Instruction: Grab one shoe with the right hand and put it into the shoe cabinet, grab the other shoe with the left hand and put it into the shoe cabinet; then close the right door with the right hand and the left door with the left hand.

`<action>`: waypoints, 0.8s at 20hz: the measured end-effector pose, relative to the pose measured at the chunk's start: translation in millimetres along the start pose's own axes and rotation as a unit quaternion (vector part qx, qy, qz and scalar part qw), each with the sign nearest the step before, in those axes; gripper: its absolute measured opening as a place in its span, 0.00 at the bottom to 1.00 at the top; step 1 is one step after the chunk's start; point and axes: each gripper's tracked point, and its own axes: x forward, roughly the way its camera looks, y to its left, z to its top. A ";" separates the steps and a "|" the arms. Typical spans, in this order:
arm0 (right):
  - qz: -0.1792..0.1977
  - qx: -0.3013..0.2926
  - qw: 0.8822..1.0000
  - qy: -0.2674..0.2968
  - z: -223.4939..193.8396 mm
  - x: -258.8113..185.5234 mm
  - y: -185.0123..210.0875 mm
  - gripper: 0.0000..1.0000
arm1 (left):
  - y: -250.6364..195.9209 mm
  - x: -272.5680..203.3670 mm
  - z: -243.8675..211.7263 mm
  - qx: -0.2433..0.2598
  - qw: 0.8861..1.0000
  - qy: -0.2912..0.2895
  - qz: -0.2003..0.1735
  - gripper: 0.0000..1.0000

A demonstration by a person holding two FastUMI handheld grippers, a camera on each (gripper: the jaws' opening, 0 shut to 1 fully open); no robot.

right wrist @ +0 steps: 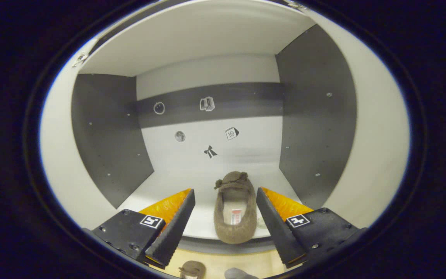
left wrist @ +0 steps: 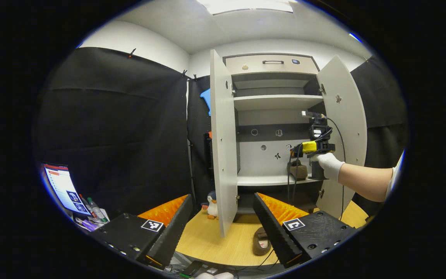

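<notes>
A brown slipper-like shoe [right wrist: 234,207] lies on the cabinet's lower shelf [right wrist: 176,178], toe toward the back wall, heel at the front edge. My right gripper [right wrist: 225,190] stands open around it, with a gap between each finger and the shoe. In the left gripper view a gloved hand holds the right gripper [left wrist: 316,145] at the shelf, beside that shoe [left wrist: 298,169]. The other brown shoe [left wrist: 261,241] lies on the wooden floor board in front of the cabinet. My left gripper [left wrist: 223,195] hangs open above the board and holds nothing. The left door [left wrist: 223,147] and the right door [left wrist: 343,128] stand open.
A small penguin toy [left wrist: 211,205] stands on the board by the left door's foot. A lit screen [left wrist: 62,188] and some bottles [left wrist: 97,209] sit at the far left. An upper shelf [left wrist: 277,101] and a drawer with a handle [left wrist: 272,62] top the cabinet.
</notes>
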 end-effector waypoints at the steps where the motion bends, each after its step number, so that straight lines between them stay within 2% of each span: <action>1: 0.004 0.002 1.000 -0.010 -0.6 -17.8 0.1 1.00 | -0.6 -1.2 0.0 -0.002 1.000 -0.001 -0.005 0.96; 6: 0.040 0.005 0.999 -0.032 -19.2 -117.4 8.8 0.98 | -1.3 -4.4 -3.5 -0.003 0.999 -0.005 -0.033 0.96; 12: 0.046 -0.022 0.996 -0.070 -47.4 -230.8 6.1 1.00 | -4.5 -8.0 -4.8 0.001 0.998 -0.011 -0.064 0.96; 14: 0.040 -0.029 0.995 -0.092 -50.5 -261.0 0.9 0.98 | -8.2 -8.5 -4.6 0.001 0.997 -0.015 -0.076 0.96; 16: 0.037 -0.036 0.993 -0.106 -58.1 -286.6 -2.0 1.00 | -11.8 -6.5 -6.3 0.006 0.996 -0.014 -0.084 0.96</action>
